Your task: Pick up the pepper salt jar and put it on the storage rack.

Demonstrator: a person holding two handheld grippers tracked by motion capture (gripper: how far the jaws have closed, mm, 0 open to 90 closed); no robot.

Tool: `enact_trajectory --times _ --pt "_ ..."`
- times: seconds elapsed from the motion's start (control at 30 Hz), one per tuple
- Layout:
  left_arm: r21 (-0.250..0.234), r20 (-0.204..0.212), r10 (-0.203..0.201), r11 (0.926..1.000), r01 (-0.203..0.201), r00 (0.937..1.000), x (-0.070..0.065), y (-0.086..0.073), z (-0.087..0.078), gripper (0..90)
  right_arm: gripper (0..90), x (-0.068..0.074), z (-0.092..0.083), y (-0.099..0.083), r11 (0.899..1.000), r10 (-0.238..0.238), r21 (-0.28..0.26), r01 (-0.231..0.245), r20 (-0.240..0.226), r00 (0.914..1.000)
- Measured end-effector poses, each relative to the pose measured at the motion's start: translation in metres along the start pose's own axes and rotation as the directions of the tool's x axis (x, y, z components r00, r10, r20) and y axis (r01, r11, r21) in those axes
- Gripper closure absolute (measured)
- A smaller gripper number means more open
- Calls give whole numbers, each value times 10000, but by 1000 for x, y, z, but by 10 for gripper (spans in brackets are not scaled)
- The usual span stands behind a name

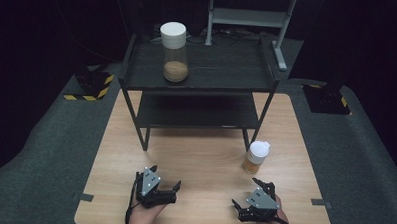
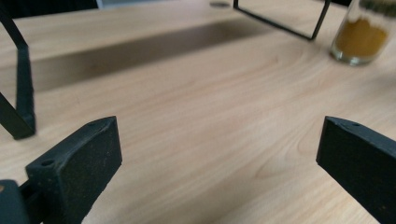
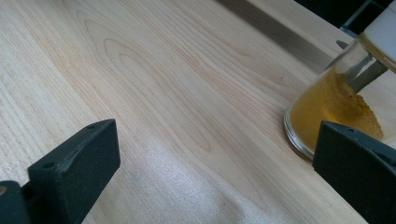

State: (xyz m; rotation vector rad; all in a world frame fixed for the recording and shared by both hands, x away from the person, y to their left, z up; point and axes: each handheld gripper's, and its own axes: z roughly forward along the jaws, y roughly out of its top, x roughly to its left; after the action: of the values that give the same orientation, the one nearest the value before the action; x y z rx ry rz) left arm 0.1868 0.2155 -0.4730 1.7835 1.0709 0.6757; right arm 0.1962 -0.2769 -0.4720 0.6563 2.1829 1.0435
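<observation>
Probably fragile and slippery, the small white-capped glass jar of orange powder (image 1: 256,157) at lower right wants a mid-body grip; left gripper (image 1: 165,182) and right gripper (image 1: 249,194) both gape empty

No legible text, label, brand, number or sign is found in any view. The tall jar (image 1: 175,52) on the shelf and the small jar (image 1: 255,157) on the surface (image 1: 195,157) carry no readable marking.
</observation>
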Motion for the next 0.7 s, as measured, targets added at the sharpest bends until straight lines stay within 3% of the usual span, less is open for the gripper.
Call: enact_trajectory --times 0.07,0.27,0.43,0.5,0.7 --pt "524 -45 250 9983 -247 9997 -3 2 5 3 2 0 0 1 10000 -14 41 14 0 10000" --pt "799 -119 916 9927 -903 9957 -11 5 8 3 2 0 1 2 10000 -1 91 1 2 10000" --pt "1325 -302 1792 9758 -1738 9833 -23 11 12 3 2 -2 0 1 9999 102 39 -102 -27 9999" --pt "1470 -258 1869 9724 -1812 9820 -23 13 13 10 2 -2 0 0 9999 112 11 -112 -43 9999" --pt "1610 -321 1807 9716 -1734 9830 -24 15 14 12 2 -4 0 -1 10000 -76 -47 75 -233 9997"
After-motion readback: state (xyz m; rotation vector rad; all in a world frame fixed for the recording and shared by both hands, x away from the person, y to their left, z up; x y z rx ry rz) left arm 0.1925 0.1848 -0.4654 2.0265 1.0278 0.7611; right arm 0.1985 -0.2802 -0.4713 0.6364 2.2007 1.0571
